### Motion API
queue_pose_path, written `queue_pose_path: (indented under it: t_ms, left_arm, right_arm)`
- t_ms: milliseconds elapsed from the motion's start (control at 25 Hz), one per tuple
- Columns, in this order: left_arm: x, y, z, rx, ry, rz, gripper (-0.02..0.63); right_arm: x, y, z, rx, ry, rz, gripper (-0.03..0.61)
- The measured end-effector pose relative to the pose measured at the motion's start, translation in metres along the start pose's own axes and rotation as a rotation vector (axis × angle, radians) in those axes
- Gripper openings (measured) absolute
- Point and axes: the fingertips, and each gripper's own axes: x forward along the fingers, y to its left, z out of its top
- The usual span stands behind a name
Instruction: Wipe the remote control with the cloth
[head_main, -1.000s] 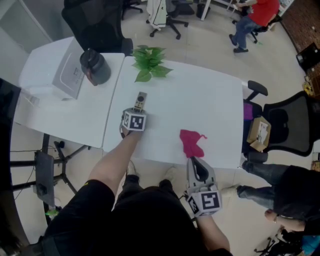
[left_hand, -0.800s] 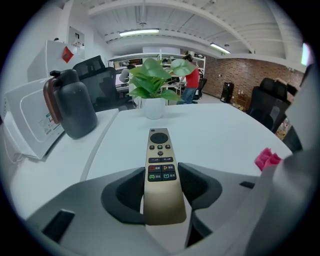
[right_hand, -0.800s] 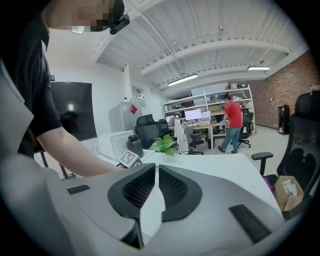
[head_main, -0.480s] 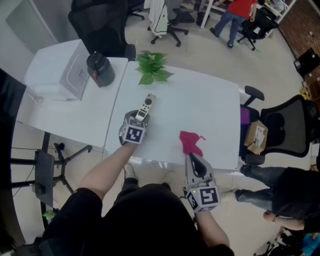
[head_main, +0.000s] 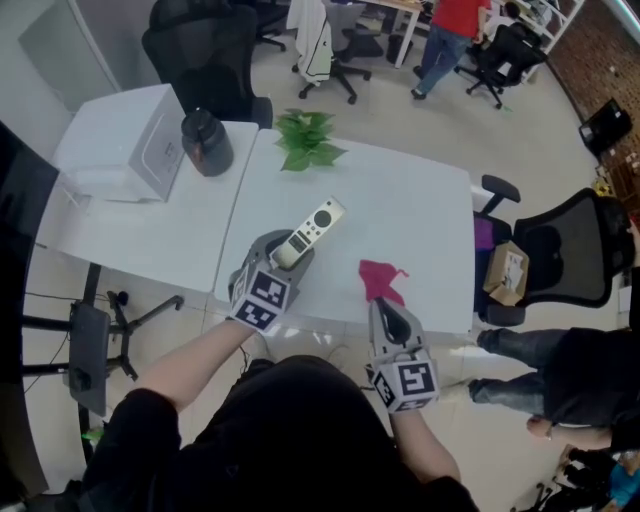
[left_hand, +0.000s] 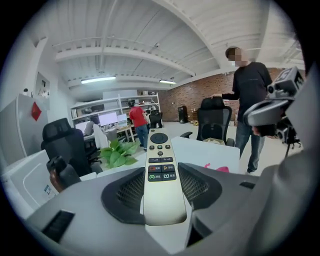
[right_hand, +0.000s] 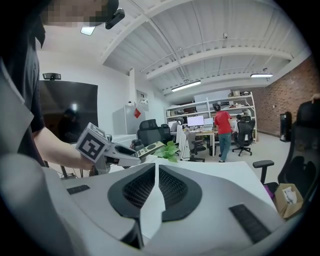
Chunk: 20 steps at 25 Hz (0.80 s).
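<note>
1. The left gripper (left_hand: 161, 190) pinches the remote control (left_hand: 161, 167) by its plain lower end, with the jaws set wide against its two long sides. The button end juts straight out ahead of the jaws, so the remote's long axis follows the line the gripper points along.
2. In the head view, the left gripper (head_main: 284, 250) holds the remote control (head_main: 311, 231) clear of the white surface (head_main: 400, 200). Its free end slants away and toward the right gripper's side.
3. The right gripper (right_hand: 156, 175) has its jaws pressed together with nothing between them.
4. Just ahead of the right gripper (head_main: 385, 308), the pink cloth (head_main: 380, 279) lies crumpled near the surface's near edge. I cannot tell whether the tips touch it.
5. From the held remote, the cloth lies lower and off to the right, much nearer the right gripper. That gripper would likely have to open, take the cloth and carry it leftward, then wipe along the remote's length.
</note>
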Motion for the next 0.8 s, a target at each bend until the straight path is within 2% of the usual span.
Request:
queue_pose_path:
  t_ms: [120, 320, 600, 800]
  left_arm:
    - [-0.024, -0.009, 0.017, 0.044, -0.049, -0.016, 0.209]
    - [-0.052, -0.021, 0.031, 0.062, -0.098, -0.029, 0.209]
    - [-0.065, -0.021, 0.029, 0.052, -0.106, -0.014, 0.209]
    - [-0.069, -0.025, 0.028, 0.062, -0.106, -0.016, 0.209]
  right_arm:
    - [0.0, 0.001, -0.001, -0.006, 0.001, -0.01, 0.029]
    - [-0.001, 0.002, -0.005, -0.017, 0.013, -0.027, 0.029]
    - [-0.001, -0.018, -0.018, -0.041, 0.045, -0.088, 0.029]
    - [0.006, -0.047, -0.044, -0.065, 0.118, -0.155, 0.042]
